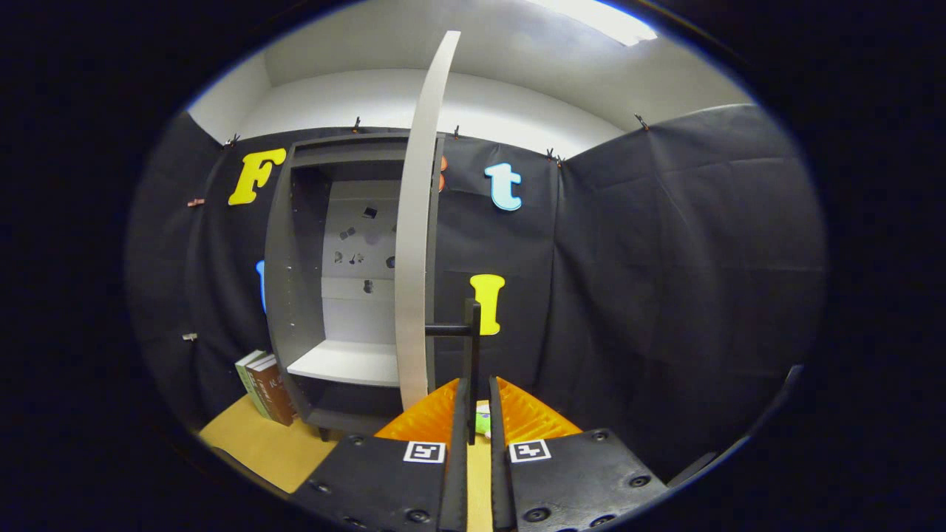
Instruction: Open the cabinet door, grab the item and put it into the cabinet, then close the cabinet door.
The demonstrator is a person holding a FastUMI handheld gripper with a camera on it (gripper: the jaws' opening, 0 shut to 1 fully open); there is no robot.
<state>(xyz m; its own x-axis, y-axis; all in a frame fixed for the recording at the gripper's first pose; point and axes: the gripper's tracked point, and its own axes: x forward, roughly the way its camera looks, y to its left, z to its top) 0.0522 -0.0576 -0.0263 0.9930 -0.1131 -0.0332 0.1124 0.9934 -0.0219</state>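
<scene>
Cabinet (303,295) door (415,244) swung open, edge-on toward the camera, long axis upright
Gripper (473,399) fingers nearly together, clamped on the door's black handle (471,347); a small green item (482,423) lies on the orange tray (532,417) just beyond

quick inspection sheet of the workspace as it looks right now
surface: tan tabletop under the cabinet
job's things: grey cabinet open, white shelf bare; door swung out edge-on; black handle; small green item ahead of the fingers
clutter: books standing against the cabinet's side; orange ridged rack
grippers: gripper nearly closed, fingers either side of the handle's bar, contact unclear
cables: nothing seen
surroundings: black cloth wall, white wall above
</scene>
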